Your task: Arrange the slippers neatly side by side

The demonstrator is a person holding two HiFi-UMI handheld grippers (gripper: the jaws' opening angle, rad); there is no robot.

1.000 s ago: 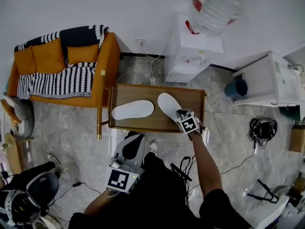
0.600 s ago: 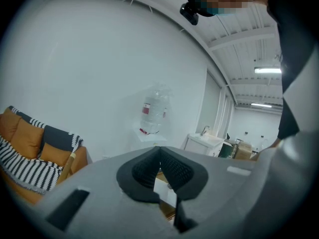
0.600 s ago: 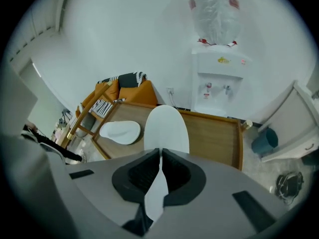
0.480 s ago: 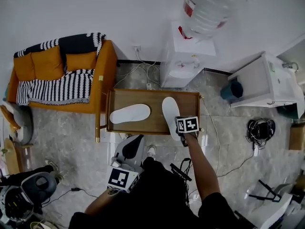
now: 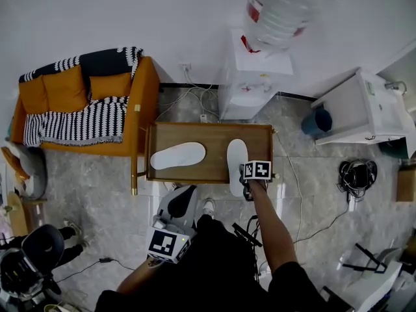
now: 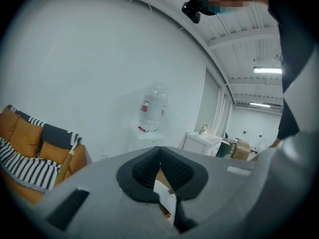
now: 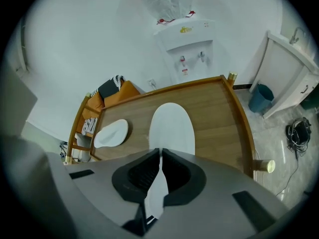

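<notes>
One white slipper [image 5: 237, 161] is lying lengthwise on the wooden table [image 5: 208, 130], its heel overhanging the near edge, where the right gripper [image 7: 159, 158] is pinching it. The other slipper [image 5: 178, 155] is lying crosswise, well apart to its left. The left gripper [image 6: 160, 152] is hovering off the table by the person's body, its jaws closed on nothing.
</notes>
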